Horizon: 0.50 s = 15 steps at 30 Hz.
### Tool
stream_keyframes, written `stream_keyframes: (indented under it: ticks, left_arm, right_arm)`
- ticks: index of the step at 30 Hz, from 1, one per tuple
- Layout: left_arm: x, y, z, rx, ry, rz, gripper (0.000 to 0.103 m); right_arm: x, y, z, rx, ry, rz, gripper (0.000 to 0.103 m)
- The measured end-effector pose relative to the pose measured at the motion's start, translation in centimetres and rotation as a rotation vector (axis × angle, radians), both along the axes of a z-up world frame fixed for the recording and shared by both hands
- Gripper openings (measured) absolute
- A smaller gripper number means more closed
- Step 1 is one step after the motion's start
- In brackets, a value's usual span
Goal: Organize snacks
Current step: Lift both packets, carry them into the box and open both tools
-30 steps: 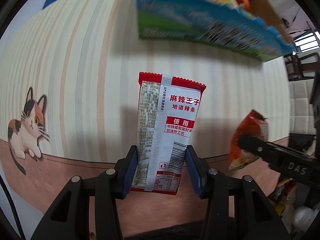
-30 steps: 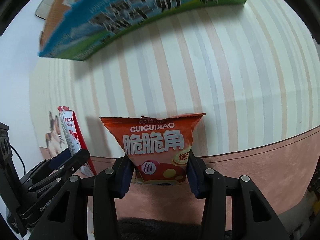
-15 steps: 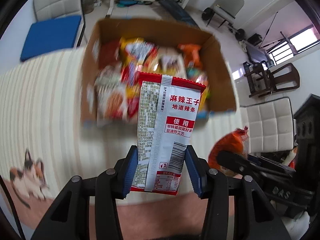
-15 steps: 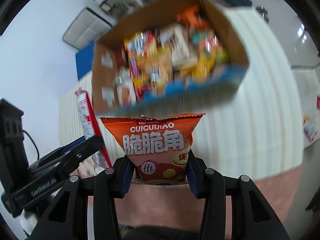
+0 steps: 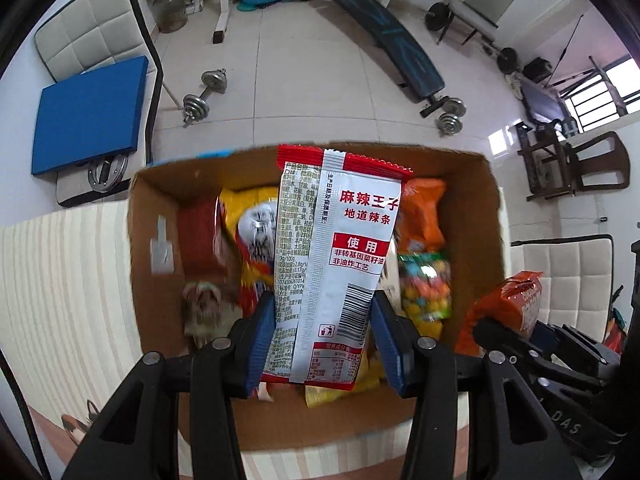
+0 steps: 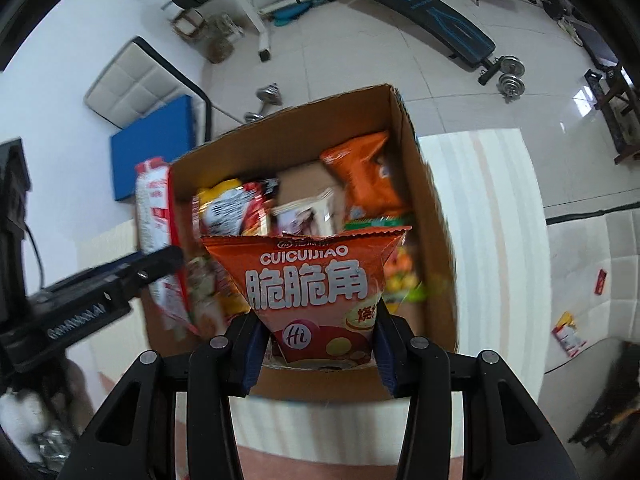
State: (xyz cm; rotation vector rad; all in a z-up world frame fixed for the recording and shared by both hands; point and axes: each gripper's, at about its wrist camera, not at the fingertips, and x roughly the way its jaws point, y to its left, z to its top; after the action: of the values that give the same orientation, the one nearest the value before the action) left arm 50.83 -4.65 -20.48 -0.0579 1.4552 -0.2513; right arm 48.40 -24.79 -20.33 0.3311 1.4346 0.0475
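Red-white packet [image 5: 340, 264] and orange packet [image 6: 316, 284] upright above snack-filled carton [image 6: 432, 240].

Bright daylight; fisheye-warped edges; box contents motion-blurred.

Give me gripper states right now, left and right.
Left gripper: closed on the red-and-white spicy strip packet.
Right gripper: closed on the orange CUICUIJIAO snack bag.

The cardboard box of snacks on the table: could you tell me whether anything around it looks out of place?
Yes: two packets lie on the floor beside the table, far from the cardboard box, as if dropped. Inside it, snacks lie in a loose jumble.
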Motion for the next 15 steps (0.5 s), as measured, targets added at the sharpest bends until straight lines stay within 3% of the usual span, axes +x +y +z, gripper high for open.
stream_keyframes:
  ticks: [6,13,15]
  left_arm:
    - [2.2,-0.8,-2.1,0.018,0.068,-0.01,0.046]
    - [3.4,-1.0,-3.3,0.028,0.101,-0.007,0.047]
    - [3.7,-1.0,-3.6,0.013,0.123,0.003,0.047]
  right_arm:
    - [2.7,0.0,-3.3,-0.024,0.06,0.007,0.049]
    - [4.9,-0.2,-5.2,-0.039,0.093,0.014,0.05]
    - [5.2,-0.3,-5.5,-0.051,0.124,0.021,0.056]
